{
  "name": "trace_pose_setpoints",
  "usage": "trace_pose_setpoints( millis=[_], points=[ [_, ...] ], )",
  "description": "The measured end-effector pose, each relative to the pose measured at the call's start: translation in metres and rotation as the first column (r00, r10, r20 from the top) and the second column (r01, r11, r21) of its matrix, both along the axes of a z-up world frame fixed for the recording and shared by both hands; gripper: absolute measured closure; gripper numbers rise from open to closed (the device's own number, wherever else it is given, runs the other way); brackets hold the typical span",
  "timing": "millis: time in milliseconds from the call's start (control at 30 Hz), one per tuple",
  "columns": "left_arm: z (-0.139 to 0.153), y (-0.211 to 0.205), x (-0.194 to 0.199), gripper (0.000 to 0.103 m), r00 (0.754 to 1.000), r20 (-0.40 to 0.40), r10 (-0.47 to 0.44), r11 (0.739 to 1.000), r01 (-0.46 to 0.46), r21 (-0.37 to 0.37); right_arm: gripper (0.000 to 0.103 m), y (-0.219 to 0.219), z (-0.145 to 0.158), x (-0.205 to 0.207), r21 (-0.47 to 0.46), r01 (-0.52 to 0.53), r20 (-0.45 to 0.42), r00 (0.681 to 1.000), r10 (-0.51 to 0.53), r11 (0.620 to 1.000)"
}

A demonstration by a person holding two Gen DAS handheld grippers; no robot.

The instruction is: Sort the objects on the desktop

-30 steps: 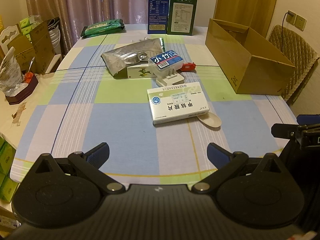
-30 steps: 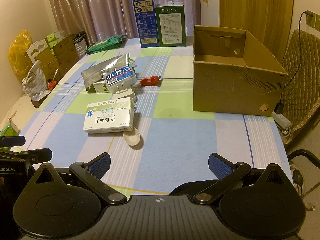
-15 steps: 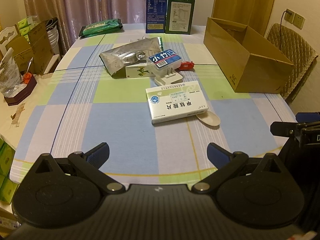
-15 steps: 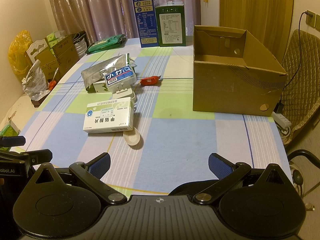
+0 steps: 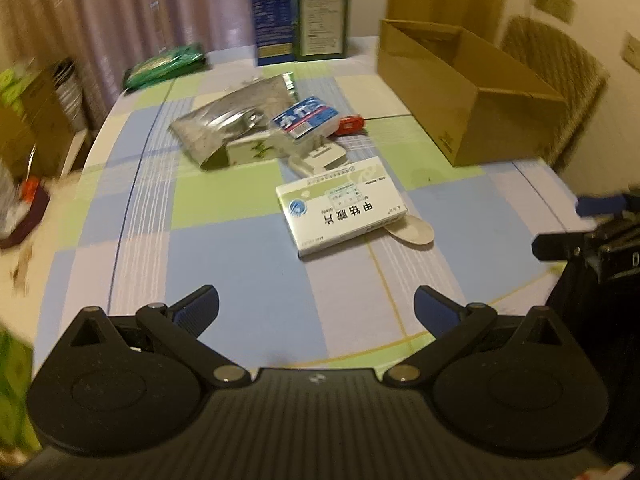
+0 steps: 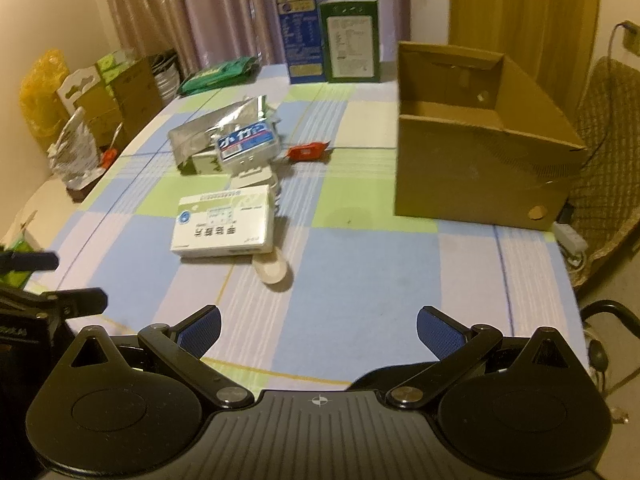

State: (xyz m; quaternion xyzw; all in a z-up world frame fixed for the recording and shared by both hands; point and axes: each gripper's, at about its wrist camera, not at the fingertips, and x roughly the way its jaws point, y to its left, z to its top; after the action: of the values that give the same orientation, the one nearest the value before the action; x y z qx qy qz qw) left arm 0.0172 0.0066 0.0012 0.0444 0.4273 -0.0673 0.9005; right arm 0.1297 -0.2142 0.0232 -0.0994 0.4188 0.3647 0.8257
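A white medicine box (image 5: 343,207) (image 6: 225,227) lies mid-table with a white spoon (image 5: 412,230) (image 6: 273,270) at its near edge. Behind it are a white plastic piece (image 5: 320,159), a blue-labelled pack (image 5: 305,119) (image 6: 246,143), a silver foil bag (image 5: 232,118) (image 6: 216,130), a small green-white box (image 5: 252,151) and a red item (image 5: 352,125) (image 6: 307,151). An open cardboard box (image 5: 464,92) (image 6: 476,140) stands at the right. My left gripper (image 5: 316,308) and right gripper (image 6: 318,326) are open and empty over the near table edge.
A blue carton (image 6: 294,26) and a green carton (image 6: 352,40) stand at the far edge, with a green pouch (image 6: 218,74) at the far left. Boxes and bags (image 6: 100,96) crowd the left side. A wicker chair (image 6: 608,160) stands at the right.
Both grippers have moved forward toward the objects, and the views are motion-blurred. The left view has also swung leftward. Jaws stay open.
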Motion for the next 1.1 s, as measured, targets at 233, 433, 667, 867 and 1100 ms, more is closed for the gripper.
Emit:
trace_pose_setpoints(
  millis=[233,433,667,867,1100],
  points=[
    [-0.003,0.001,0.030,0.001,0.964,0.008,-0.264,0.955,0.261,0.139,0.002,0.028,0.001,0.003,-0.049,-0.089,0.035,0.995,0.091,0.995],
    [-0.018,-0.002,0.053,0.001,0.895,0.039,-0.444,0.871,0.421,0.253,0.002,0.056,-0.012,0.014,-0.109,-0.173,0.047,0.983,0.179,0.979],
    [-0.043,-0.009,0.085,0.001,0.845,-0.078,-0.529,0.787,0.522,0.329,0.002,0.086,-0.031,0.028,-0.180,-0.294,0.030,0.952,0.304,0.939],
    [-0.068,-0.019,0.106,0.001,0.777,-0.148,-0.612,0.690,0.616,0.380,0.002,0.110,-0.057,0.039,-0.273,-0.434,0.010,0.891,0.453,0.859],
    [-0.083,-0.022,0.132,0.010,0.741,-0.175,-0.648,0.676,0.666,0.315,0.002,0.129,-0.080,0.050,-0.310,-0.541,-0.028,0.827,0.562,0.781]
  ],
)
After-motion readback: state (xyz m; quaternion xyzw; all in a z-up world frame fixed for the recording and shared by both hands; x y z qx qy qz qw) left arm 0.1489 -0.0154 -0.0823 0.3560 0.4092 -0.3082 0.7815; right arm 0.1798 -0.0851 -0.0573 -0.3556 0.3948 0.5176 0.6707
